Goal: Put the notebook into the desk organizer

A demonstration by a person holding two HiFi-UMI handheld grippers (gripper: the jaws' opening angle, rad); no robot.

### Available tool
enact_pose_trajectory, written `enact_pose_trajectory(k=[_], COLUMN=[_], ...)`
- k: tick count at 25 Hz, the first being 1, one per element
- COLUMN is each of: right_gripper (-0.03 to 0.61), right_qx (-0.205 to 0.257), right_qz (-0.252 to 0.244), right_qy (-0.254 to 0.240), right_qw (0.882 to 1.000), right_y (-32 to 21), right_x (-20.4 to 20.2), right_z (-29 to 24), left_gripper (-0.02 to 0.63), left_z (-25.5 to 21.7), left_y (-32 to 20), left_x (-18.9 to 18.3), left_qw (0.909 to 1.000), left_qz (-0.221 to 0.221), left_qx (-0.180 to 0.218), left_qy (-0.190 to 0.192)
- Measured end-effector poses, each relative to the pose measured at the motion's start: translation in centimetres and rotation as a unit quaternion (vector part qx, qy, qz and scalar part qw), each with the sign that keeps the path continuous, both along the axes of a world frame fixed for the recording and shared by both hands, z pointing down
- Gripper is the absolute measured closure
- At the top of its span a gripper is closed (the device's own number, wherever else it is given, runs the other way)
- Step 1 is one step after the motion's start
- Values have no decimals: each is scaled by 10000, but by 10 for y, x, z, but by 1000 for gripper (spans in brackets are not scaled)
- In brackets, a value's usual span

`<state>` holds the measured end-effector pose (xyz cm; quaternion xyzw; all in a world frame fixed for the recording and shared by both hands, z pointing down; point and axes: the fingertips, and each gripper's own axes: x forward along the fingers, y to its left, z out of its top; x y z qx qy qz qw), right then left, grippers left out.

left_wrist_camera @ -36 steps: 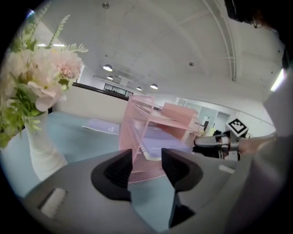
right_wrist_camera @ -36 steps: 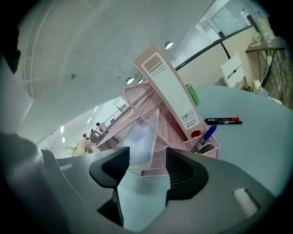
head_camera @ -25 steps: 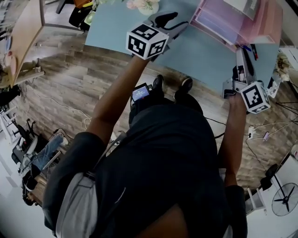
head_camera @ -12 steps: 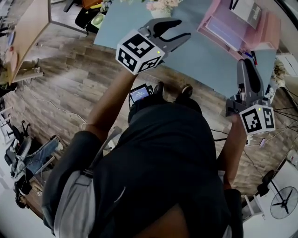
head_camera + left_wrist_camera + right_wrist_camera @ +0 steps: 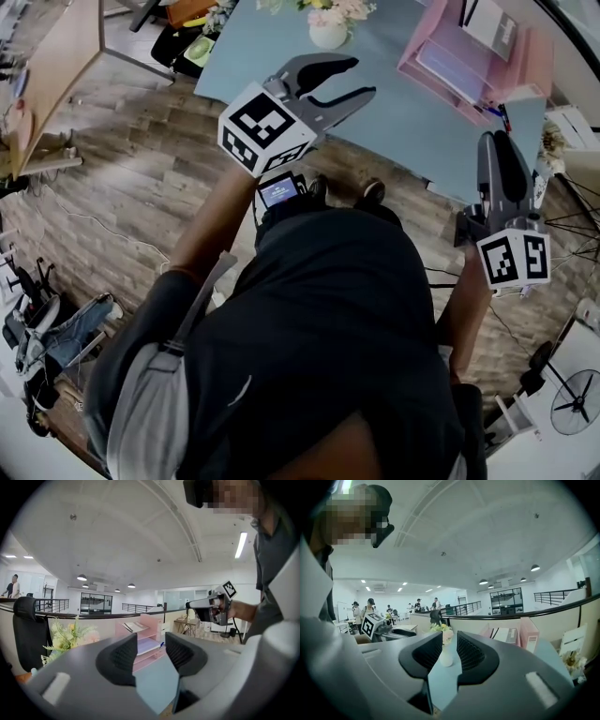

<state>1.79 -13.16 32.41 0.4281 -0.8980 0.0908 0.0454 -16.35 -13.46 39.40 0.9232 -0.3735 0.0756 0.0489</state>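
Both gripper views come through bright and evenly lit for me: a strip light [image 5: 242, 544] sits up and to the right of the left gripper [image 5: 151, 651], and round ceiling lamps [image 5: 535, 567] hang above and right of the right gripper [image 5: 449, 656]. I see no harsh glare. Each gripper's grey body is soft and out of focus near the lens, while the room beyond is sharper. The railing [image 5: 555, 598] bows with wide-angle distortion, and black vignetting rings both frames. The head view is dimmer, and the person's dark shirt [image 5: 328, 309] shows little detail.

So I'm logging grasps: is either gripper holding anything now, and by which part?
Nothing is held. The left gripper and the right gripper both stand open in the air, with nothing between their jaws.
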Motion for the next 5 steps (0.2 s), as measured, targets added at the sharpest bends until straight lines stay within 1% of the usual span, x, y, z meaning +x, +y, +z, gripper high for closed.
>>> enact_pose_trajectory(k=[5], right_gripper=[482], right_qx=[5], right_qz=[129], right_qy=[68], right_qw=[9999], right_y=[17], right_x=[0], right_z=[1], left_gripper=[400], left_z=[2], left_y=[18], left_x=[-7], left_qw=[10000], left_qz=[50], left_qx=[-10], left_qy=[-18])
